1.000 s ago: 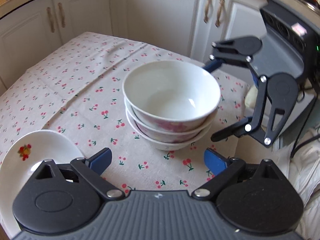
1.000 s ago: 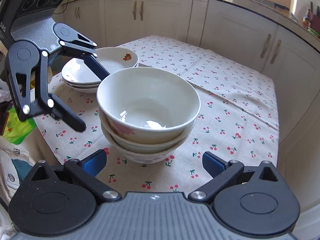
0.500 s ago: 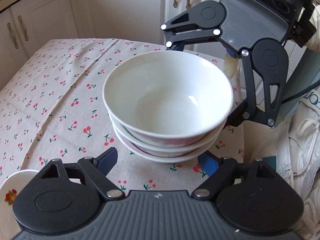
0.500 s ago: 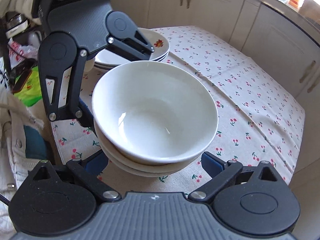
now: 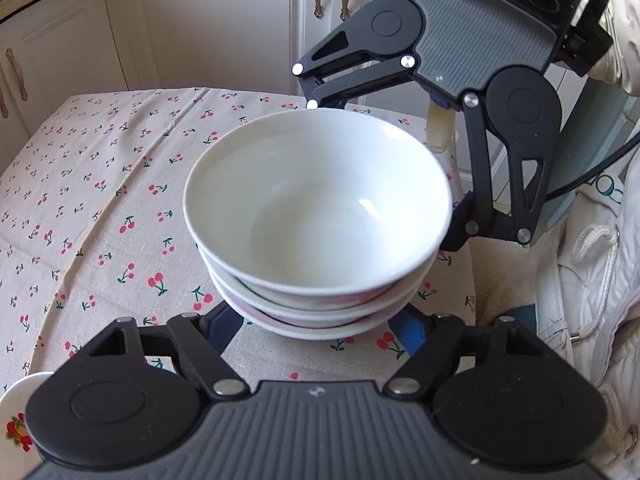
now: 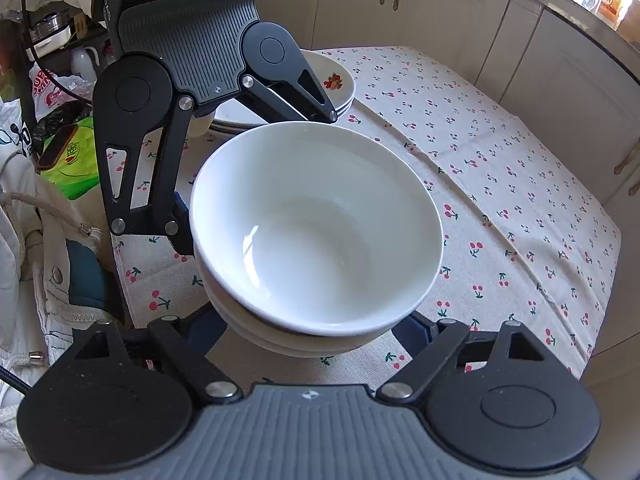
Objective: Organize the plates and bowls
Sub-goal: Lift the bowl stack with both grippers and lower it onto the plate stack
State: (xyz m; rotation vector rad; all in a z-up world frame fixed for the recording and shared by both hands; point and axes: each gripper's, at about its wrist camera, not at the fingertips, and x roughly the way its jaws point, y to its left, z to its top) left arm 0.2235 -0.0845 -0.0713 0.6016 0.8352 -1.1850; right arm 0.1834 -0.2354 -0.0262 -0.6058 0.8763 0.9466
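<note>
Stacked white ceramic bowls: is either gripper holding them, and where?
Cannot tell. The left gripper and right gripper bracket the stack of white ceramic bowls low on opposite sides, fingers wide, but contact is hidden under the rims.

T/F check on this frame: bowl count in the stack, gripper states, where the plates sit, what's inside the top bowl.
1. The bowl stack holds three bowls. True.
2. The left gripper is shut on a plate. False: its jaws are open, one on each side of the stack's base.
3. The right gripper is open, jaws straddling the stack. True.
4. The plates sit on top of the bowls. False: they are stacked apart on the tablecloth, behind the bowls in the right wrist view.
5. The top bowl holds food. False: it is empty.
</note>
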